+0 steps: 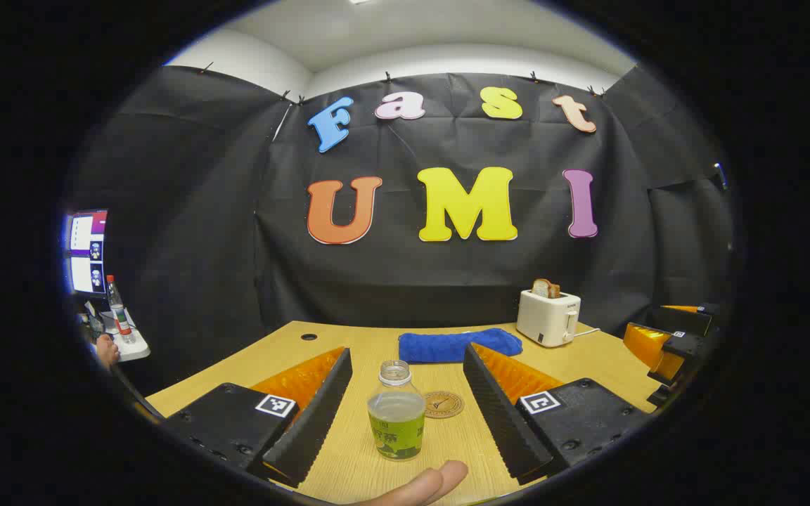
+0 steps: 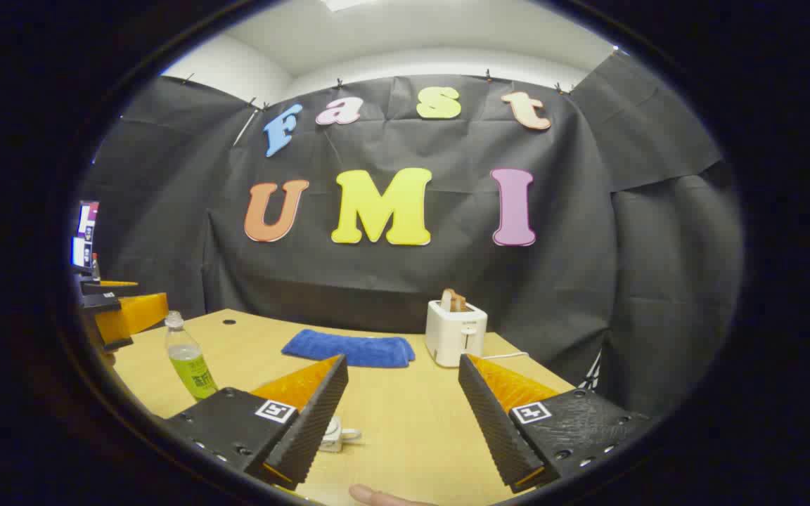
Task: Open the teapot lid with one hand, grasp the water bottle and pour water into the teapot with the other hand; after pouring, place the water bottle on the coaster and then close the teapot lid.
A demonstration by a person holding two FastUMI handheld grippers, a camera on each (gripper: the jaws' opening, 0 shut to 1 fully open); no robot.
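Starting from the biggest thing, we have the wooden surface (image 1: 349, 464) running ahead of both pairs of fingers, with a white toaster (image 1: 548, 318) and a blue towel (image 1: 458, 345) far beyond the tips.

In the left gripper view, the left gripper (image 1: 405, 407) stands released, its 2 fingers spread wide, and the water bottle (image 1: 396, 412) stands upright between them, nearer the left finger, touching neither. Its cap is off, so we judge the grasp must stay level. Just past the bottle, towards the right finger, lies the round coaster (image 1: 444, 404).

In the right gripper view, the right gripper (image 2: 401, 414) is likewise released and holding nothing. A small white item (image 2: 335, 433) peeks out beside its left finger; we cannot tell if that is the teapot.

For the step in hand, we judge that the left fingers should centre on the bottle's labelled body, below the shoulder, before clenching, so that neither finger nudges it over. Closing gently matters, since squeezing thin plastic could push water out of the open neck.
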